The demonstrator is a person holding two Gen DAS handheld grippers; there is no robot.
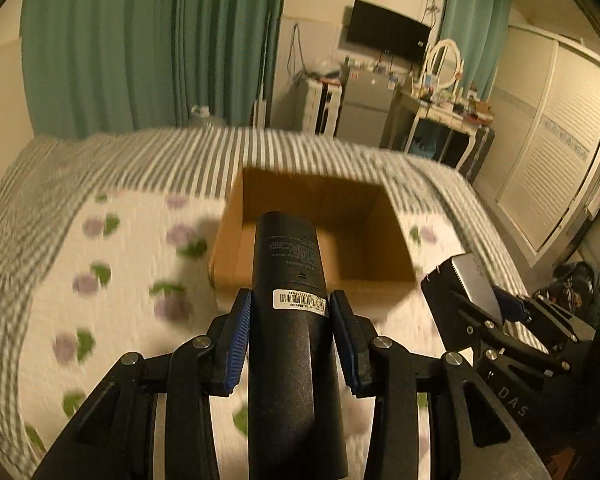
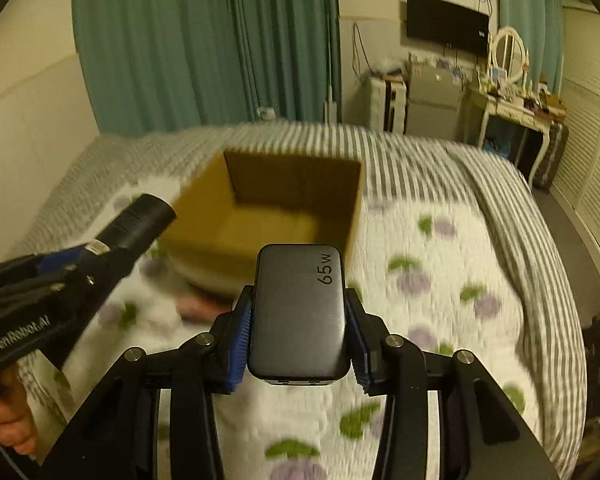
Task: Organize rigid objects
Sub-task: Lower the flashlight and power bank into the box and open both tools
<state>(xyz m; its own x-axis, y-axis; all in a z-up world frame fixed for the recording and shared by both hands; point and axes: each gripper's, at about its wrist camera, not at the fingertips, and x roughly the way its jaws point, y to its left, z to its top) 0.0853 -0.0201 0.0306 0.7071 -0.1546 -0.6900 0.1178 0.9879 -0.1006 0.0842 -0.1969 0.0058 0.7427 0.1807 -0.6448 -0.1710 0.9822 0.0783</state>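
While both jaws pinch loads, the box [image 1: 312, 236] lies just ahead: left gripper [image 1: 290, 312] clamps the bottle [image 1: 290, 280], axis forward; right gripper [image 2: 298, 320] clamps the charger [image 2: 298, 312].

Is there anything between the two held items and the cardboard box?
Nothing visible. The open brown cardboard box lies just ahead of the black cylinder and grey 65W charger; only bedspread lies between.
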